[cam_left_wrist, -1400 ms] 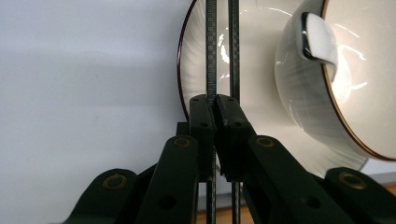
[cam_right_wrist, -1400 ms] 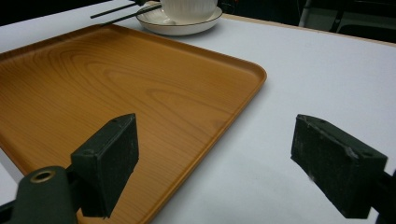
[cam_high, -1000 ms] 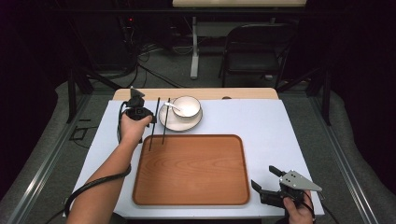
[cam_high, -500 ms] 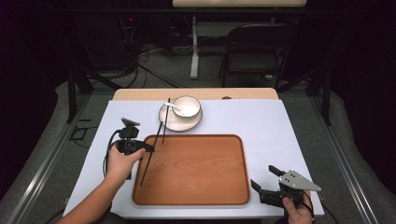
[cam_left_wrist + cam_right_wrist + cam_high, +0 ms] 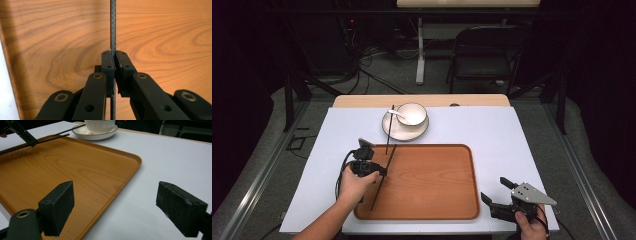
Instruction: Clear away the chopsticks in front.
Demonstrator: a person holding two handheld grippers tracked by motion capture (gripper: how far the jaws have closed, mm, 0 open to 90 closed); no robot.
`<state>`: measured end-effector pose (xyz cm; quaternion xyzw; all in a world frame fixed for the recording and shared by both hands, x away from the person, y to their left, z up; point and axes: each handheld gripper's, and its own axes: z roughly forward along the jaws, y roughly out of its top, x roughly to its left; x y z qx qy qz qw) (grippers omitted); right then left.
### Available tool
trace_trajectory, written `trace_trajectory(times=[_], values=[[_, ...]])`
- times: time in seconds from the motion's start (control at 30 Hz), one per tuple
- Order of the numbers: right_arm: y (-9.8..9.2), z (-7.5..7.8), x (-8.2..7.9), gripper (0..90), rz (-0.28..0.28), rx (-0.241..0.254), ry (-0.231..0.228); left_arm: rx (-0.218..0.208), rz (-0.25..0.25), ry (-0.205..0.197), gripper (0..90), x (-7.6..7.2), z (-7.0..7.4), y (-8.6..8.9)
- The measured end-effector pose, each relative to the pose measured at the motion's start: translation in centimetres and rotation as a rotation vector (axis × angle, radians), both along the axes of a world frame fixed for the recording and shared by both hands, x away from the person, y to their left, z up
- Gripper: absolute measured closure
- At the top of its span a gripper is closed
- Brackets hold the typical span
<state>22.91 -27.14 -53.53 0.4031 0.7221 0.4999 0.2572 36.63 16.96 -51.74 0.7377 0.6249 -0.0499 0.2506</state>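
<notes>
My left gripper (image 5: 380,172) is shut on a thin black chopstick (image 5: 384,175), which lies slanted over the left part of the wooden tray (image 5: 432,185). In the left gripper view the jaws pinch that chopstick (image 5: 113,25) just above the tray's wood (image 5: 162,37). A second black chopstick (image 5: 389,131) leans on the white plate (image 5: 403,131) behind the tray. On the plate stands a white bowl (image 5: 413,114) with a white spoon (image 5: 395,113). My right gripper (image 5: 495,190) is open at the tray's near right corner, with nothing between its pads (image 5: 59,207).
A white mat (image 5: 502,140) covers the table, with bare room to the right of the tray. In the right gripper view the tray's rim (image 5: 136,162) runs between the jaws, and the bowl (image 5: 100,124) and the left gripper (image 5: 25,135) show farther off. A dark chair (image 5: 484,55) stands beyond the table.
My left gripper has carried one chopstick from beside the plate back toward the person, over the tray's left part. The other chopstick stays at the plate. The right gripper has not moved.
</notes>
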Motion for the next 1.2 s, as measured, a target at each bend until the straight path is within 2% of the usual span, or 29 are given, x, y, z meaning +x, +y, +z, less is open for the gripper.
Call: trace_trajectory(times=[0.07, 0.43, 1.2], values=[[-0.02, 0.0, 0.01, 14.6, 0.001, 0.001, -0.001, 0.014, -0.007, 0.004, 85.9, 0.05, -0.17, -0.11], [-0.02, 0.02, -0.03, 14.6, 0.0, -0.003, -0.005, 0.026, 0.013, 0.016, 85.8, 0.24, -0.33, 0.18], [0.03, 0.01, -0.06, 14.6, 0.001, -0.002, -0.007, 0.016, 0.024, 0.026, 84.8, 0.28, -0.51, 0.25]])
